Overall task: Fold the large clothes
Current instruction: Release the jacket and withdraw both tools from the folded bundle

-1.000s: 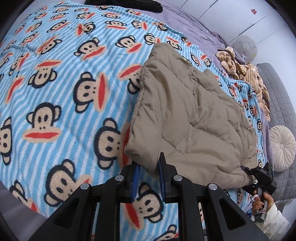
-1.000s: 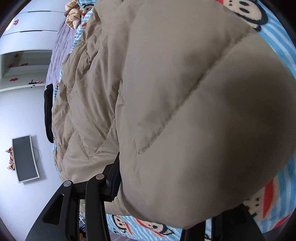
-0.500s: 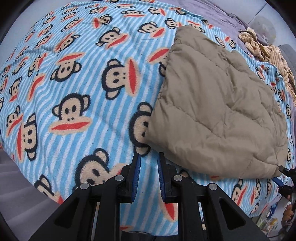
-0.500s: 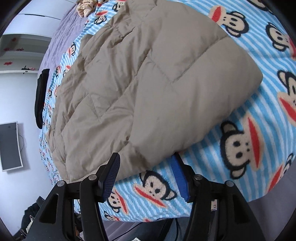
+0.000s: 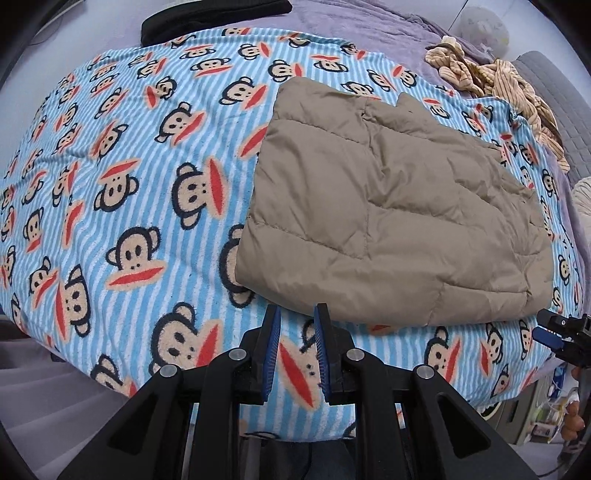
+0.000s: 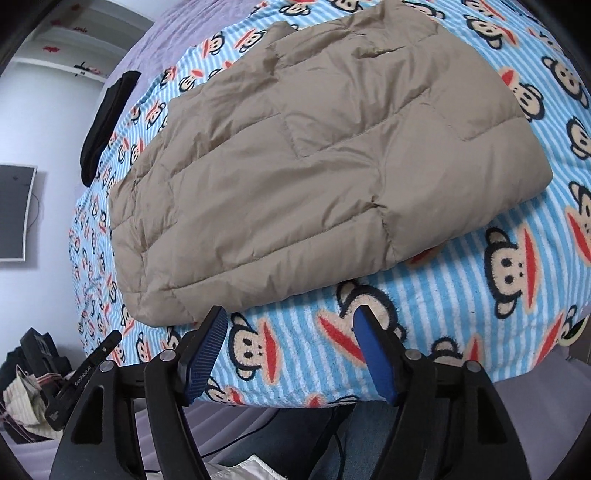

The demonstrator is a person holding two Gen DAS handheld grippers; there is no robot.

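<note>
A tan quilted jacket lies folded into a flat rectangle on a bed covered by a blue striped monkey-print blanket. My left gripper hovers just short of the jacket's near left corner. Its blue pads are a narrow gap apart and hold nothing. My right gripper stands wide open just off the jacket's near edge, touching no cloth. Each gripper shows at the edge of the other's view: the right gripper and the left gripper.
A black garment lies at the blanket's far edge. Striped tan clothes are heaped on the purple sheet by a grey padded headboard. A monitor hangs on the wall, with a clothes pile on the floor.
Both grippers have pulled back from the jacket towards the bed's near edge. The right gripper, around the jacket's fold a second ago, has let go of it.
</note>
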